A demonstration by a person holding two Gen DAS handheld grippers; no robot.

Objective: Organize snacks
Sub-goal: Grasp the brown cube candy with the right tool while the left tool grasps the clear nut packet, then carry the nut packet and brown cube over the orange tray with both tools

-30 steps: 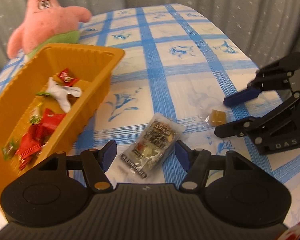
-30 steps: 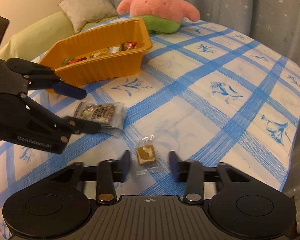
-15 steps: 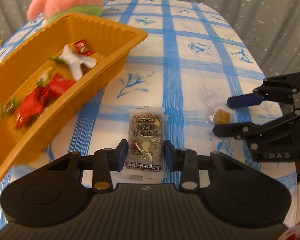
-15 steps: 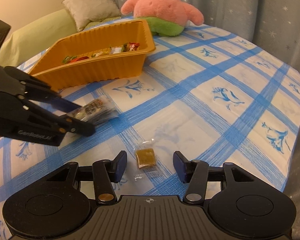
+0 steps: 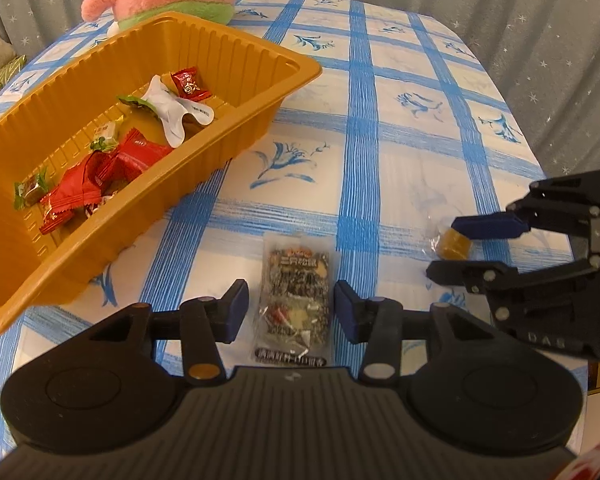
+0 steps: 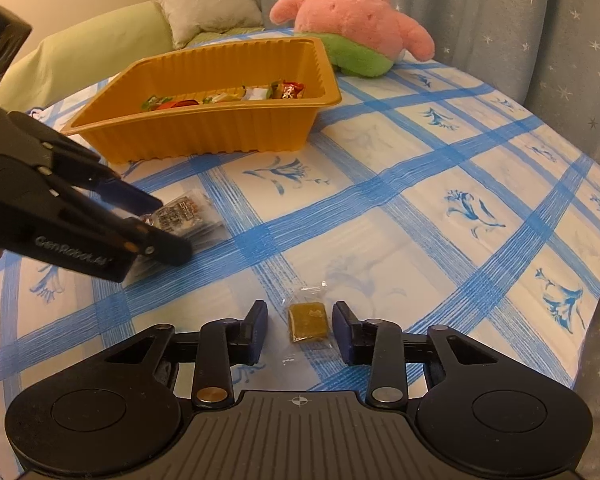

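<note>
Two wrapped snacks lie outside one orange tray: nut packet, candy.

Snacks in tray, packet beside

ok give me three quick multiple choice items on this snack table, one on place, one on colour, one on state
1. Where does the nut mix packet lie?
A. in the tray
B. on the tablecloth
C. on the plush toy

2. What colour is the tray?
A. orange-yellow
B. blue
C. white

3. How does the wrapped brown candy sit against the right hand-held gripper?
A. lifted clear of the table
B. far outside the fingers
C. on the table between the fingers

B: it lies flat on the blue-checked tablecloth.
A: its walls are orange-yellow.
C: it rests on the cloth between the closing fingers, gaps on both sides.
</note>
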